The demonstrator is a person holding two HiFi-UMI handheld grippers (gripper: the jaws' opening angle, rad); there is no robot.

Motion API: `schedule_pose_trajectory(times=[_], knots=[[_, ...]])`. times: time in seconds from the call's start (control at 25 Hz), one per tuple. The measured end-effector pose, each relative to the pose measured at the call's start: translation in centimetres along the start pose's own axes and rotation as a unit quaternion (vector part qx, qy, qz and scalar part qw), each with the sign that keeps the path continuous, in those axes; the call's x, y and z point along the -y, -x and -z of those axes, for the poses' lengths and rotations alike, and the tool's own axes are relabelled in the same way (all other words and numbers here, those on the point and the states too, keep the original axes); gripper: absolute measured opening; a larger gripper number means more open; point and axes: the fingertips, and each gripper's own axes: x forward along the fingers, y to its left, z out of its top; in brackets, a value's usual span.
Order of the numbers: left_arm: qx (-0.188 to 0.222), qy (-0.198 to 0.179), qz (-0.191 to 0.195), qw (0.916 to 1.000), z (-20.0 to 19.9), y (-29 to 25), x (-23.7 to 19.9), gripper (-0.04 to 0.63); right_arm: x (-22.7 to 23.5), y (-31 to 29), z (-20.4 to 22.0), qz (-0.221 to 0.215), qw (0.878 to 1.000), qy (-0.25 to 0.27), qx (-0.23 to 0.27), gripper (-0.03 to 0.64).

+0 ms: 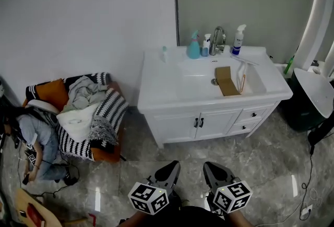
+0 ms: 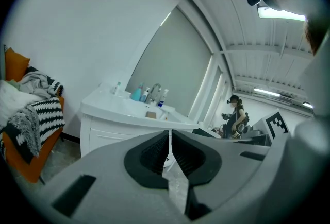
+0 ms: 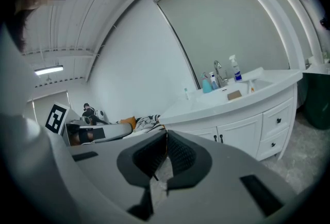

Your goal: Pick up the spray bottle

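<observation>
both grippers are low over the marble floor (image 1: 271, 153), well short of the white vanity (image 1: 209, 122). the left gripper (image 2: 169, 140) has its jaws pressed together on nothing, and so has the right gripper (image 3: 165, 147). the white spray bottle (image 1: 238, 39) stands upright at the vanity top's back edge, just right of the faucet (image 1: 218, 39). a teal spray bottle (image 1: 193, 45) stands left of the faucet.

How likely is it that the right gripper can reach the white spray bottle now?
Probably not yet: the right gripper is shut and far from the vanity. The white spray bottle stands by the faucet at its back, unblocked.
</observation>
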Motion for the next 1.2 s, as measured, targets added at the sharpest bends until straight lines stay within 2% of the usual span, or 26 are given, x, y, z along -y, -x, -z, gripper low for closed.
schedule_pose_trajectory(times=[0.12,0.52,0.76,1.2], knots=[[0.005,-0.005,-0.005,1.0000,-0.7,-0.7,-0.2,0.020,0.5,-0.1,-0.7,0.004,1.000,0.000,0.003,0.008],[-0.008,-0.006,0.019,0.9998,-2.0,-4.2,-1.7,0.020,2.7,-1.9,-1.9,0.034,0.999,-0.012,0.011,0.008],[-0.004,0.004,0.022,0.9997,-3.2,-6.1,-3.5,0.020,3.5,-4.2,-2.6,0.036,0.999,-0.016,0.006,0.008],[-0.028,0.015,0.024,0.9992,-5.0,-10.5,-7.5,0.020,5.7,-10.0,-4.8,0.037,0.999,-0.019,-0.010,0.008]])
